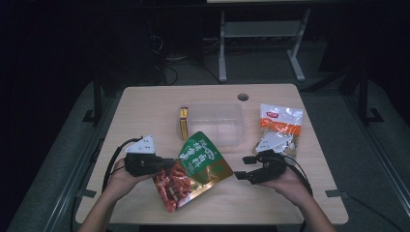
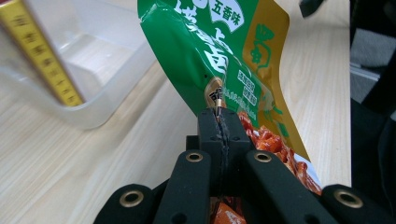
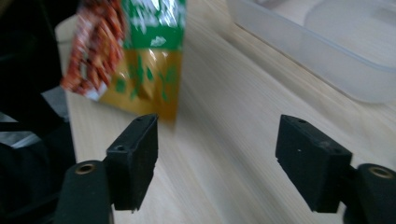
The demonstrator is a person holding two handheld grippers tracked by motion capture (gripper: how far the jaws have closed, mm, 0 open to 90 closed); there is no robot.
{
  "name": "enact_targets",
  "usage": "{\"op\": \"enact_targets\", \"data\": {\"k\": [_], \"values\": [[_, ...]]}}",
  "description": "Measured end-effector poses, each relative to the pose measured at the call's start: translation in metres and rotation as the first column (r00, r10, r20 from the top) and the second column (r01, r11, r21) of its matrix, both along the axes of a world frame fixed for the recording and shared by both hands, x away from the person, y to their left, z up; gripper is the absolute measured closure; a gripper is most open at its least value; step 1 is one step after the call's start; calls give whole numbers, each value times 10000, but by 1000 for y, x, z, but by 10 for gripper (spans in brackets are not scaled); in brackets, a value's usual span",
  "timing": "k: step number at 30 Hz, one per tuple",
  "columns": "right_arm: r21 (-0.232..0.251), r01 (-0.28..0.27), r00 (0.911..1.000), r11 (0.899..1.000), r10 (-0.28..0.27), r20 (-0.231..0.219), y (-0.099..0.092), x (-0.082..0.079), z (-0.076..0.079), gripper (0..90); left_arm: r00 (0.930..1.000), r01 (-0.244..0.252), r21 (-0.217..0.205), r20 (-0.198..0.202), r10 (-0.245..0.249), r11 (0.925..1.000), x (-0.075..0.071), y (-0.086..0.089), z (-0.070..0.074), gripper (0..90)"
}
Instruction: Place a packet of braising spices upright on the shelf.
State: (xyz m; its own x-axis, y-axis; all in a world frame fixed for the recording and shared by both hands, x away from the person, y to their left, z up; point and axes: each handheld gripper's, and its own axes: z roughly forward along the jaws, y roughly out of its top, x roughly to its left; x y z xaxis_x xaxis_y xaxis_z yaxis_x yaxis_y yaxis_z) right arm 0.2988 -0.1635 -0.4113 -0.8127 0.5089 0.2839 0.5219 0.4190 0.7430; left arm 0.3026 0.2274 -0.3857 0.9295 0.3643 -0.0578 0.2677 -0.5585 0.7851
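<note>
A green, gold and red snack bag (image 1: 196,169) hangs over the table in front of me. My left gripper (image 1: 170,164) is shut on its left edge; in the left gripper view the black jaws pinch the green foil of the bag (image 2: 219,51) at the gripper (image 2: 219,116). My right gripper (image 1: 244,168) stands open just right of the bag's gold corner, with nothing between its fingers. In the right gripper view the bag (image 3: 140,51) hangs beyond the left jaw, and bare table lies in the gap of the gripper (image 3: 217,147).
A clear plastic box (image 1: 217,124) sits at mid table with a yellow narrow packet (image 1: 183,123) against its left wall. An orange and white snack bag (image 1: 280,128) lies at the right. A round cable hole (image 1: 243,96) is near the far edge.
</note>
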Motion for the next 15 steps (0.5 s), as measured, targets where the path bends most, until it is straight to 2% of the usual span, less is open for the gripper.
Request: {"op": "enact_targets", "data": {"k": [1,4,11,12,15], "values": [[209,-180,9998,9996,181,-45,2,2,2,328,9998,211,131,-30,-211,9997,-1,-5,-2,897],[580,-495,9987,9971,503,-122,7,6,4,365,9991,413,302,-10,-413,9987,-1,-9,-3,896],[823,-1170,9927,9897,1190,-192,27,17,6,430,9977,670,252,117,-673,9974,-1,-16,0,897],[823,-1333,9908,9877,1346,-109,34,22,7,467,9972,723,250,162,-728,9971,-2,-17,1,897],[896,-1551,9874,9838,1572,-179,41,28,7,501,9970,750,240,197,-755,9969,-3,-17,1,896]]}}
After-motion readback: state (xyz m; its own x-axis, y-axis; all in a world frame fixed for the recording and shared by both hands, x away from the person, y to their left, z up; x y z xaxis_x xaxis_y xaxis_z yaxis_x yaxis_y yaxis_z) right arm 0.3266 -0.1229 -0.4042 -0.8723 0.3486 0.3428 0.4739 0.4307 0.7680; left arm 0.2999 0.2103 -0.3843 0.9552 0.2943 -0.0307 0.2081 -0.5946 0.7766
